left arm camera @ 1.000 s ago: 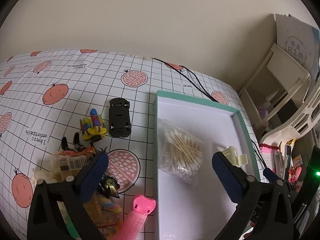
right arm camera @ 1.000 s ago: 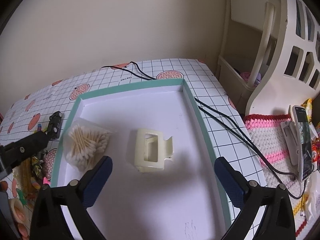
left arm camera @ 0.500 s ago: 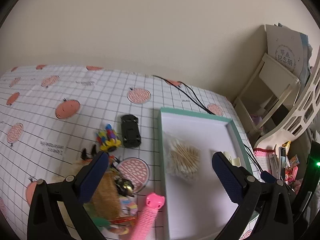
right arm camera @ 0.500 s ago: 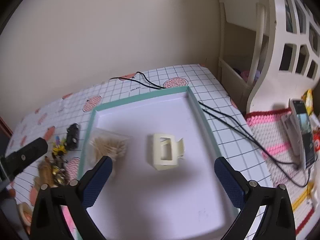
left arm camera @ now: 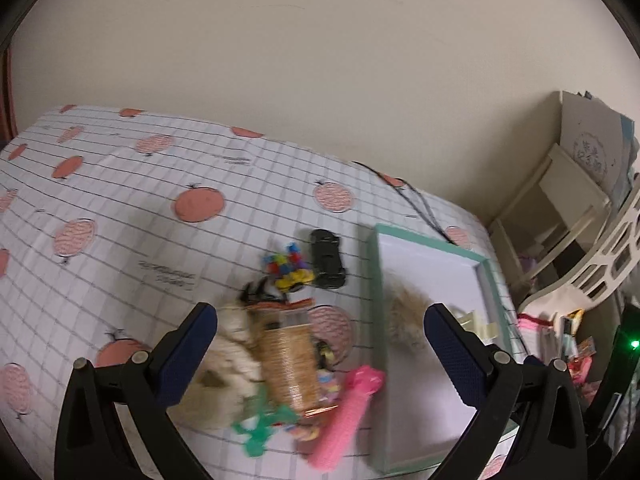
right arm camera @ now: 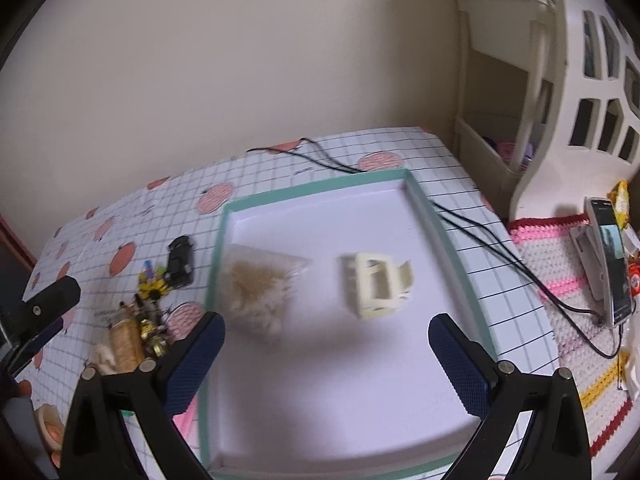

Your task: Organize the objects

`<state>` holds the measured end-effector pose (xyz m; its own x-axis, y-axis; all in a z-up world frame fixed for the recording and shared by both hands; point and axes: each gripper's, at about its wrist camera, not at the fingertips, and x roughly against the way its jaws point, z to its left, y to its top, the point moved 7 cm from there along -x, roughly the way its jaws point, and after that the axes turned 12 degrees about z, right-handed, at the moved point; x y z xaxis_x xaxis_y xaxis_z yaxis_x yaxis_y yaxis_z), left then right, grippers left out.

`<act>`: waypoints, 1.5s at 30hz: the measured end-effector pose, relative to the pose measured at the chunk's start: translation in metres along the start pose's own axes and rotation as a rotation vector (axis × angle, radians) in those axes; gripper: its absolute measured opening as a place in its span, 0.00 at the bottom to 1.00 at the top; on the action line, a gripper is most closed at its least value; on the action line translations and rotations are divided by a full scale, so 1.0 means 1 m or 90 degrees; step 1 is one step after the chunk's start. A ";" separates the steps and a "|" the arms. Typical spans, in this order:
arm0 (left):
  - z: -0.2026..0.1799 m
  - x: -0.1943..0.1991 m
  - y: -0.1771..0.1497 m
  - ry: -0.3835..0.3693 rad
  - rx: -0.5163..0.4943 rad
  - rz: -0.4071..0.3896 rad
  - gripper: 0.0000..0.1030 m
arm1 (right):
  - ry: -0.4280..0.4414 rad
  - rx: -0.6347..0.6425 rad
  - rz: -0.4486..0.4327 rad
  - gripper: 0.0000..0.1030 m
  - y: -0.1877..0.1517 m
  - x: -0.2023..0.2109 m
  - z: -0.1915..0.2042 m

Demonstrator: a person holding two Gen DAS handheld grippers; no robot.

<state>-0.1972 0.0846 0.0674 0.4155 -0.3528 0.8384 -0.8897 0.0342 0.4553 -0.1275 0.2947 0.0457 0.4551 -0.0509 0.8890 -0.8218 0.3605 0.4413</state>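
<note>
A teal-rimmed white tray (right arm camera: 448, 236) holds a bag of cotton swabs (right arm camera: 260, 292) and a cream hair claw clip (right arm camera: 376, 286). The tray (left arm camera: 370, 280) also shows in the left wrist view. Left of it lies a pile: a black toy car (left arm camera: 327, 260), a colourful flower clip (left arm camera: 290, 268), a brown ribbed packet (left arm camera: 288, 360), a pink comb (left arm camera: 348, 416), a green piece (left arm camera: 260, 428) and a beige fluffy item (left arm camera: 224, 376). My left gripper (left arm camera: 320, 356) is open above the pile. My right gripper (right arm camera: 326, 360) is open above the tray, holding nothing.
Black cables (right arm camera: 480, 236) run along the tray's right side to a phone (right arm camera: 610, 264) on a pink crocheted mat (right arm camera: 568, 280). A cream shelf unit (right arm camera: 520, 80) stands at the right. The tablecloth (left arm camera: 120, 200) is a white grid with peach prints.
Both grippers have pulled back and risen, so the table looks smaller. The left gripper has swung left from over the tray to over the pile. Both stay open.
</note>
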 end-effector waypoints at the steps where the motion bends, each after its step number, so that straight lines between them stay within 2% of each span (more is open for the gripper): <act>1: 0.003 0.002 0.000 0.006 -0.001 -0.001 1.00 | 0.007 0.009 0.004 1.00 -0.001 -0.001 0.007; 7: 0.037 0.009 -0.006 0.046 0.014 0.014 1.00 | 0.016 0.073 0.031 1.00 -0.013 -0.008 0.048; 15: 0.087 0.010 -0.010 0.021 0.125 0.037 1.00 | 0.032 0.114 0.059 1.00 -0.025 -0.017 0.093; 18: 0.099 0.008 -0.012 0.034 0.144 0.050 1.00 | 0.044 0.118 0.073 1.00 -0.030 -0.021 0.104; 26: 0.099 -0.015 -0.027 0.033 0.147 0.132 1.00 | 0.068 0.132 0.122 0.94 -0.042 -0.036 0.122; 31: 0.097 -0.027 -0.036 0.045 0.145 0.172 1.00 | 0.075 0.130 0.135 0.85 -0.046 -0.037 0.121; 34: 0.092 -0.028 -0.038 0.023 0.147 0.179 0.99 | 0.078 0.131 0.138 0.78 -0.046 -0.037 0.121; 37: 0.085 -0.026 -0.037 0.021 0.131 0.180 0.99 | 0.091 0.130 0.149 0.72 -0.048 -0.037 0.122; 42: 0.072 -0.028 -0.042 0.013 0.113 0.205 0.99 | 0.098 0.135 0.171 0.57 -0.053 -0.040 0.126; 45: 0.064 -0.030 -0.046 0.008 0.100 0.222 0.98 | 0.101 0.140 0.181 0.53 -0.056 -0.041 0.127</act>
<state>-0.1814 0.0334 0.0019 0.0846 -0.3338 0.9388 -0.9957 0.0062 0.0919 -0.1437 0.1582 -0.0001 0.2318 0.1737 0.9571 -0.9688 0.1301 0.2110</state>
